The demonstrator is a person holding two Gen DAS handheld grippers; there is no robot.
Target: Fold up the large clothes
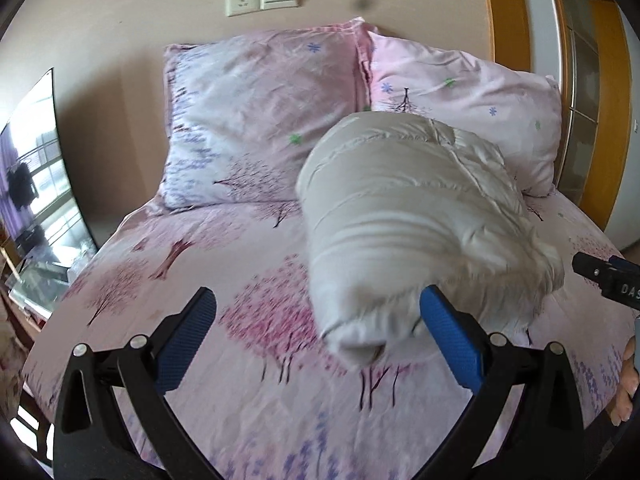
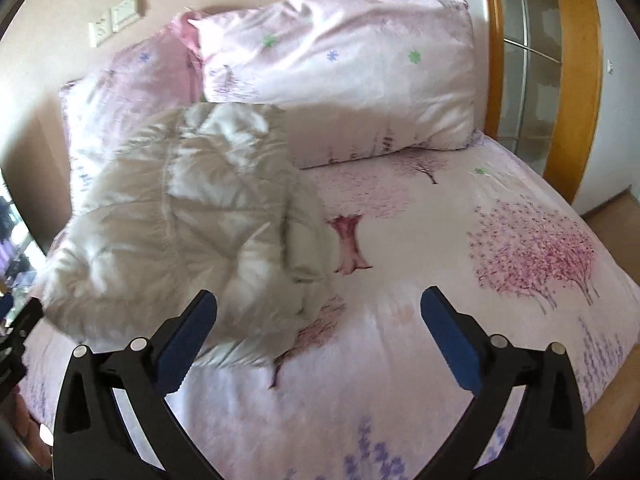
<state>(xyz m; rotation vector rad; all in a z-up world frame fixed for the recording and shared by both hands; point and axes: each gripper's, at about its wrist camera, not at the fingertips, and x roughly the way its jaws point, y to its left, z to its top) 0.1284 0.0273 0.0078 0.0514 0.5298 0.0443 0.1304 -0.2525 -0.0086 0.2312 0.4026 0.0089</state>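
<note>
With both the left claw (image 1: 318, 334) and right claw (image 2: 319, 334) gaping empty, the bulky folded white padded jacket (image 1: 416, 216) could spring open on the pink tree-print bed (image 1: 240, 400).

Soft daylight, fisheye-bent edges with dark corners, and motion blur smearing the white jacket (image 1: 420, 220).

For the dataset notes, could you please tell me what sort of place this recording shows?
Most likely a home bedroom: a bed with a pink tree-print sheet, two matching pillows against the wall, and a wall socket above them.
</note>
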